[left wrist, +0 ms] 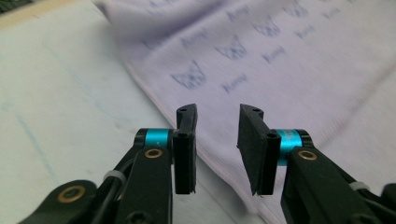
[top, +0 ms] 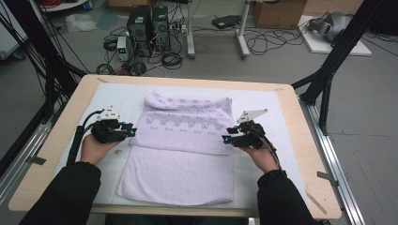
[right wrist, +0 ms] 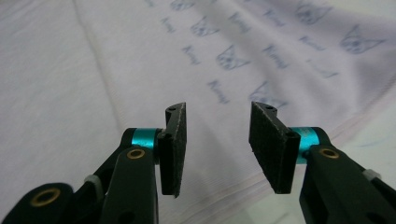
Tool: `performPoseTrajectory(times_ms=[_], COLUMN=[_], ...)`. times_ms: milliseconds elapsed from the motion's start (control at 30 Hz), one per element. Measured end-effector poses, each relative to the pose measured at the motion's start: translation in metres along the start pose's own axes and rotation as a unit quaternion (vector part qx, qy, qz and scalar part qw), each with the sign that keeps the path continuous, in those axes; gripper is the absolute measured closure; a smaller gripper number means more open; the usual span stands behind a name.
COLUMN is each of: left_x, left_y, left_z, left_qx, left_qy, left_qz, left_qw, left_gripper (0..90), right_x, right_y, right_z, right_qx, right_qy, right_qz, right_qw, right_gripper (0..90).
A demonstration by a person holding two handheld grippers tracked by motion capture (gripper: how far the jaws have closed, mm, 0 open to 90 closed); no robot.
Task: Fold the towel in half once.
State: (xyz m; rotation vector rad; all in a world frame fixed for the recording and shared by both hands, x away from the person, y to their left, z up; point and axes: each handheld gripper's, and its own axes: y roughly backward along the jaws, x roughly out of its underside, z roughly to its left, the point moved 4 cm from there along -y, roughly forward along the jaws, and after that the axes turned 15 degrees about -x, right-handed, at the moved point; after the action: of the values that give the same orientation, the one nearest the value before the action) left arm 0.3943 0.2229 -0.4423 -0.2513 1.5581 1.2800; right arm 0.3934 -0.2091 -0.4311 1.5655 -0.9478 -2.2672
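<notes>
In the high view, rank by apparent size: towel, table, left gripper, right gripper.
1. table
2. towel
3. left gripper and right gripper: they look alike in size, so I won't rank one over the other.

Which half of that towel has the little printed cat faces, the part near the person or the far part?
The far part of the towel, folded over on top, carries rows of blue cat faces. The near part by the sleeves is plain. Both open grippers, left and right, sit at the printed part's edges.

Towel (top: 180,150) lies mid-table (top: 307,140), its far part folded over toward the person. Left gripper (top: 133,132) at its left edge, right gripper (top: 225,139) at its right edge.
</notes>
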Motion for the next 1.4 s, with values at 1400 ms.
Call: performPoseTrajectory(times_ms=[1400], left_x=[0.004], left_y=[0.063], left_z=[-0.046], left_qx=[0.048], left_qy=[-0.058], left_qz=[-0.008], left_qw=[0.9972], left_gripper=[88.3], right_x=[0.01], right_y=[0.031], right_z=[0.072], right_qx=[-0.078], right_qy=[0.081], right_qz=[0.003], right_qw=[0.9937], right_gripper=[88.2])
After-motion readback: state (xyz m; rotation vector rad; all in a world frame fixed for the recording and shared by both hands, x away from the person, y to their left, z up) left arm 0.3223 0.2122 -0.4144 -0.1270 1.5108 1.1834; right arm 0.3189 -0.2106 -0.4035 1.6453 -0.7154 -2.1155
